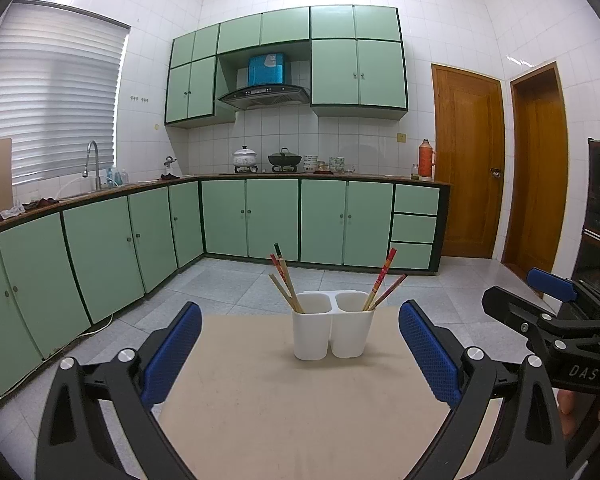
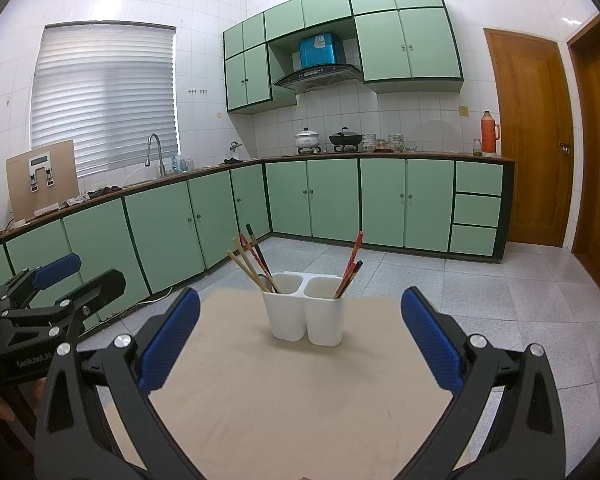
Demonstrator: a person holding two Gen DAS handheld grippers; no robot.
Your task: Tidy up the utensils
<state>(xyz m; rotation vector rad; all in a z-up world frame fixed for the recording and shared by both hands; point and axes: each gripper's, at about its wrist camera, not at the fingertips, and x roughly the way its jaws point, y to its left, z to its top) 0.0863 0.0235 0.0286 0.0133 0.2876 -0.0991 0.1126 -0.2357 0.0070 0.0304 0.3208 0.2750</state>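
Both grippers are hovering low over the near edge of the table (image 1: 284,420), holding nothing: left gripper (image 1: 300,346) with its blue pads spread wide, right gripper (image 2: 300,336) likewise wide apart. Beyond them, mid-table, the white two-cup holder (image 1: 332,330) is standing upright; chopsticks (image 1: 286,284) are leaning in its left cup, more chopsticks (image 1: 382,282) in the right cup (a dark spoon-like piece seems tucked in the left cup, hard to tell). Nothing is lying loose on the table, so the sorting is looking finished or nearly so. Kitchen cabinets (image 1: 252,220) are sitting far behind.

Home kitchen: green cabinets (image 1: 276,220), range hood (image 1: 265,96), sink faucet (image 1: 93,164).
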